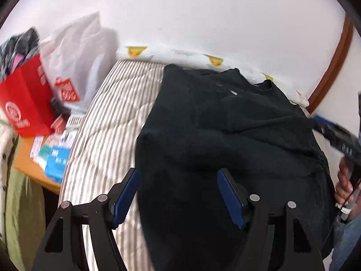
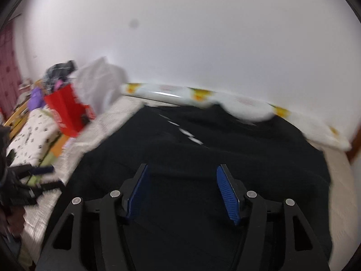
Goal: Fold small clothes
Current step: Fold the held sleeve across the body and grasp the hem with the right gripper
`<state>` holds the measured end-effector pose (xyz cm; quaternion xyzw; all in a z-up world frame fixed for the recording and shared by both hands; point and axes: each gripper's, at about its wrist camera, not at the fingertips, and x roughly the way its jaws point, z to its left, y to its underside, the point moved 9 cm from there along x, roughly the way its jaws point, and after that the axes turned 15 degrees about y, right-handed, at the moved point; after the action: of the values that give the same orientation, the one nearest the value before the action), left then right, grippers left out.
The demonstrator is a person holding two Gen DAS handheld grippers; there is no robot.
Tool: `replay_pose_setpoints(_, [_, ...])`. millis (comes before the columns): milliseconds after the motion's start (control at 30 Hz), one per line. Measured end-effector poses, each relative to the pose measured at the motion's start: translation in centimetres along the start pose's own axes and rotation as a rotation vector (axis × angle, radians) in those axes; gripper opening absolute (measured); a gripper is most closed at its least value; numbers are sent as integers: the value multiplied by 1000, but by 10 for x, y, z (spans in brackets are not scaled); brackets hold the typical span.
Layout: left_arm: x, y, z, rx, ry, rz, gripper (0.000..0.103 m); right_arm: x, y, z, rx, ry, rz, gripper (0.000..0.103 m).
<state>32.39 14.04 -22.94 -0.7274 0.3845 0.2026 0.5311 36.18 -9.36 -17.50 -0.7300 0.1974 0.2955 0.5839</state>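
A black sweater [image 1: 225, 135] lies spread on the striped bed [image 1: 108, 122], its neck toward the wall. My left gripper [image 1: 178, 174] is open and empty, hovering over the sweater's near left edge. My right gripper [image 2: 182, 169] is open and empty above the sweater [image 2: 203, 158]. The right gripper also shows at the right edge of the left wrist view [image 1: 334, 131], held by a hand. The left gripper shows blurred at the left edge of the right wrist view [image 2: 33, 176].
A red paper bag [image 1: 27, 99] of clothes and a white plastic bag [image 1: 76, 52] stand on an orange table [image 1: 27, 167] left of the bed. A white pillow with yellow prints [image 2: 225, 103] lies along the wall.
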Motion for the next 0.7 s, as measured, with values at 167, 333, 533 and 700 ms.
replay_pose_setpoints(167, [27, -24, -8, -17, 37, 4, 69, 9, 46, -89, 30, 184, 73, 61])
replay_pose_setpoints(333, [60, -46, -5, -19, 25, 1, 68, 30, 97, -145, 38, 278, 175, 58])
replay_pose_setpoints(533, [101, -57, -2, -7, 10, 55, 67, 44, 117, -151, -47, 312, 188, 58])
replay_pose_setpoints(700, [117, -63, -2, 4, 16, 63, 63, 55, 104, -147, -92, 360, 137, 44])
